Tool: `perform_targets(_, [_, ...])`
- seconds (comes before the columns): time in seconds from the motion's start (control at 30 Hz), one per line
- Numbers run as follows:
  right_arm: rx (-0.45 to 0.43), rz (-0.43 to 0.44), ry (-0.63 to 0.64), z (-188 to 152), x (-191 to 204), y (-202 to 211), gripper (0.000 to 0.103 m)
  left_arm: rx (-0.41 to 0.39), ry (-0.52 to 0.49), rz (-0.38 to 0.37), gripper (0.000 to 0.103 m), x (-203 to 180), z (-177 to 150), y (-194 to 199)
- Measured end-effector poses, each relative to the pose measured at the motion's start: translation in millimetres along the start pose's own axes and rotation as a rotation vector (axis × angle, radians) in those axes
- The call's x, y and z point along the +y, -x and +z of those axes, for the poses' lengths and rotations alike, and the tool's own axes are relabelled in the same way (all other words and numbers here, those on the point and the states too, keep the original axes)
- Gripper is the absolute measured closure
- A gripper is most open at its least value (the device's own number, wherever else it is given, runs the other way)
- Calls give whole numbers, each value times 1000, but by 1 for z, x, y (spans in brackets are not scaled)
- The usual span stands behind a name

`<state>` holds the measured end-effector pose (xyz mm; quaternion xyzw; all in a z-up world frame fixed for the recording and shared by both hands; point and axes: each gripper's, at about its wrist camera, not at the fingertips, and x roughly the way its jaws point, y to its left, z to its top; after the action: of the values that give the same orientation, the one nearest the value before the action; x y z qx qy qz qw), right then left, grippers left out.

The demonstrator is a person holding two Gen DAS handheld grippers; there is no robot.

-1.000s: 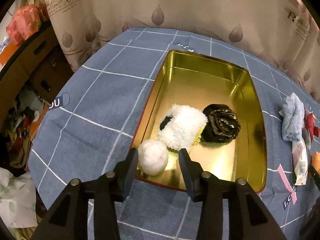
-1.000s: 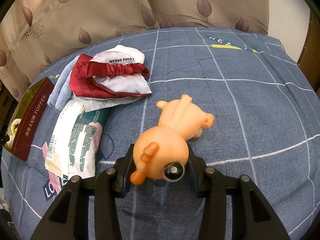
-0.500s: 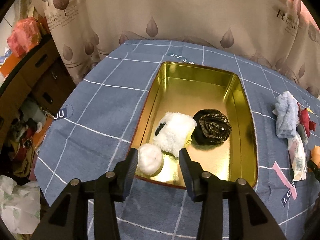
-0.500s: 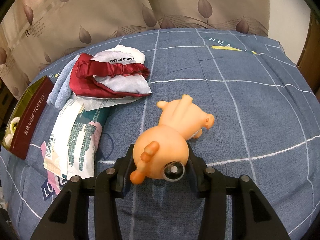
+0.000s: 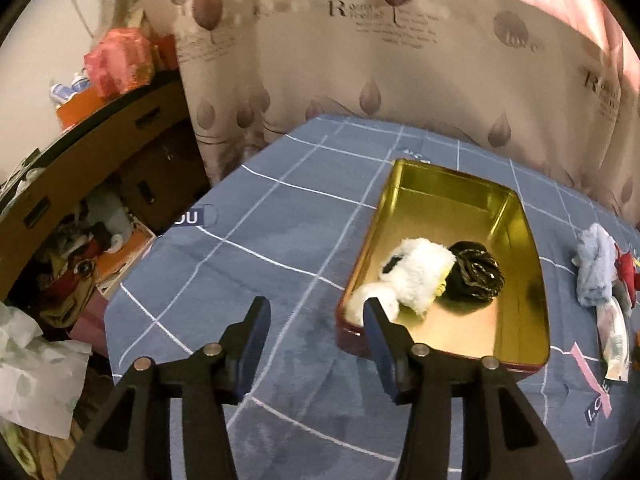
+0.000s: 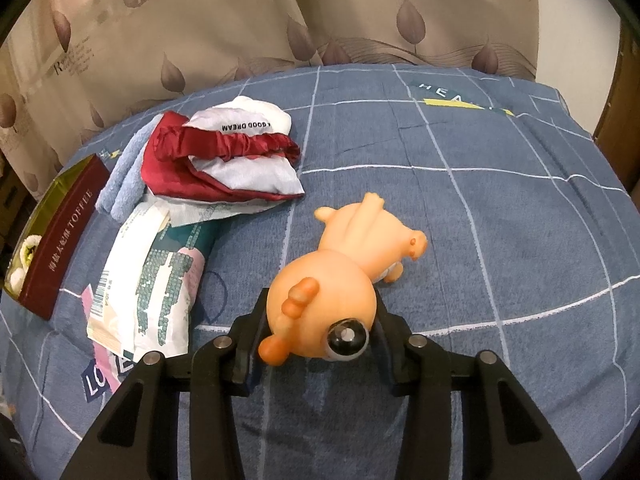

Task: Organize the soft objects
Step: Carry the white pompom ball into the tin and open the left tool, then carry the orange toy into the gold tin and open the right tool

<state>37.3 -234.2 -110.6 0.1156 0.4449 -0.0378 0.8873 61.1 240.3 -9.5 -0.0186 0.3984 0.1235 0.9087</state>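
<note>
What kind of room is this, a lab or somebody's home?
Most likely a lived-in home, perhaps a bedroom. The leaf-print curtain hangs behind a surface under a blue checked cover, and a cluttered wooden cabinet stands beside it.

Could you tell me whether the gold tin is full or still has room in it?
It has room. The tin holds only a white ball, a fluffy white toy and a dark scrunchie at its near end.
</note>
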Motion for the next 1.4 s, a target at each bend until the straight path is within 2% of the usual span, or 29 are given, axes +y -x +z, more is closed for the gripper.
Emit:
perform_targets(0.17, [-28, 9, -9, 0, 0, 4, 64, -23, 17, 5, 53, 11, -6, 1])
perform_targets(0.37, [-53, -25, 15, 0, 5, 9, 64, 20, 73, -33, 53, 24, -7, -9])
perform_targets(0.57, [-90, -40, 79, 12, 18, 25, 64, 32, 124, -16, 53, 31, -7, -10])
perform_targets(0.7, [-121, -12, 133, 26, 39, 42, 64, 32, 148, 14, 53, 37, -7, -11])
perform_targets(0.97, [-143, 94, 311, 32, 127, 54, 64, 62, 242, 59, 53, 58, -10, -16])
perform_targets(1.13, [-109, 196, 422, 22, 201, 42, 64, 61, 265, 95, 53, 64, -12, -16])
perform_targets(1.4, [-103, 270, 571, 8, 288, 35, 64, 74, 282, 108, 53, 68, -12, -19])
